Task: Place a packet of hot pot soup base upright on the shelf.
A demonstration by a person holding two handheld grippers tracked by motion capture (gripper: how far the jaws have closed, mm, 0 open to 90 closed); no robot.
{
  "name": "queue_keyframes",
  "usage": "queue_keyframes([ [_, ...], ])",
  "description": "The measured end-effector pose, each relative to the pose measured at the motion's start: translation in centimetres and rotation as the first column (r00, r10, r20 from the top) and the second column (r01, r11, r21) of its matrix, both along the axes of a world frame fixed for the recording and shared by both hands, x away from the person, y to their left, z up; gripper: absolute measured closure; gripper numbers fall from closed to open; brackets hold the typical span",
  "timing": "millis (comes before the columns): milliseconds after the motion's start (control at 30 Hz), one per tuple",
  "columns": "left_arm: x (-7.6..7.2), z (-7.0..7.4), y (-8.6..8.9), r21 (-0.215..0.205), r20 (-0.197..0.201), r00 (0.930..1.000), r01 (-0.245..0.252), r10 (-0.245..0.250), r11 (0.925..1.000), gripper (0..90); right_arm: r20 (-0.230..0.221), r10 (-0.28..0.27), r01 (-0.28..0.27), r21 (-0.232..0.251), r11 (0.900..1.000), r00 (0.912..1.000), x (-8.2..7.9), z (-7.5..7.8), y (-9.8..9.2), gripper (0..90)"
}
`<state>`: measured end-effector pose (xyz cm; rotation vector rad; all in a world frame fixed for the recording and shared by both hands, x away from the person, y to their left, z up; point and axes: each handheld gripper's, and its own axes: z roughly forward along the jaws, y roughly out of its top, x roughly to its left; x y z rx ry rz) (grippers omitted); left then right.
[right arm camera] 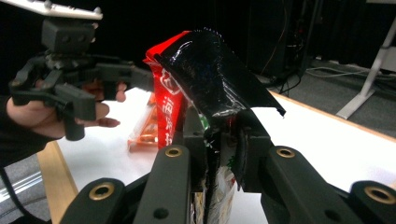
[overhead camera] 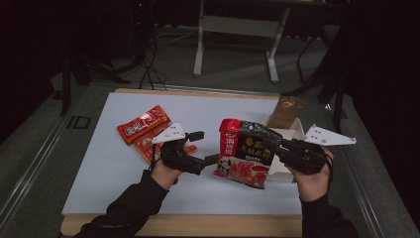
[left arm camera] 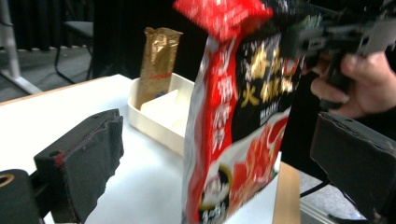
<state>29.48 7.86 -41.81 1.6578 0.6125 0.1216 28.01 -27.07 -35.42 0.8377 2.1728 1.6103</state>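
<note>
A red and black food pouch [overhead camera: 245,151] hangs upright just above the white table top [overhead camera: 99,163]. My right gripper [overhead camera: 278,146] is shut on its right edge; in the right gripper view the crumpled black top of the pouch [right arm camera: 210,70] rises out of my pinched right gripper [right arm camera: 217,135]. My left gripper [overhead camera: 204,147] stands wide open just left of the pouch. In the left gripper view the pouch [left arm camera: 238,116] shows between the pads [left arm camera: 88,158], with a gap on each side.
A white tray [overhead camera: 296,130] sits at the back right with a gold pouch [overhead camera: 287,111] standing in it. Two red packets [overhead camera: 143,124] lie on the table behind my left hand. The table's wooden front edge [overhead camera: 198,223] runs near the person's sleeves.
</note>
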Motion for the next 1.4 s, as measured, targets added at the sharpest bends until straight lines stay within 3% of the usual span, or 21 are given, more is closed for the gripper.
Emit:
queue_keyframes([
  [167, -0.8, -0.2, 1.1, 0.010, 0.004, 1.0000, -0.003, 0.003, 0.9999, 2.9, 0.016, -0.001, 0.001, 0.016, 1.000, 0.9999, 0.5, 1.1, -0.2, 77.6],
  [300, -1.7, -0.7, 1.9, 0.046, 0.016, 0.9997, -0.018, 0.017, 0.9988, 3.0, 0.027, -0.012, 0.011, 0.033, 0.999, 0.9995, 0.9, 2.1, -0.7, 77.6],
  [367, -2.0, -1.1, 2.4, 0.030, 0.003, 0.9998, -0.018, 0.018, 0.9994, 2.9, 0.035, -0.018, 0.017, 0.040, 0.999, 0.9992, 1.1, 2.6, -1.0, 77.5],
  [700, -3.7, -2.9, 4.5, 0.050, 0.007, 0.9991, -0.043, 0.042, 0.9979, 3.0, 0.064, -0.088, 0.085, 0.042, 0.995, 0.9941, 2.7, 4.6, -3.2, 77.5],
  [1067, -5.1, -4.9, 5.9, 0.077, 0.035, 0.9980, -0.055, 0.052, 0.9955, 3.0, 0.065, -0.175, 0.173, 0.037, 0.984, 0.9824, 4.6, 5.5, -6.6, 77.4],
  [1400, -6.2, -6.7, 6.4, 0.091, 0.000, 0.9985, -0.055, 0.055, 0.9943, 3.1, 0.067, -0.226, 0.224, 0.034, 0.974, 0.9719, 6.6, 5.2, -9.3, 77.4],
])
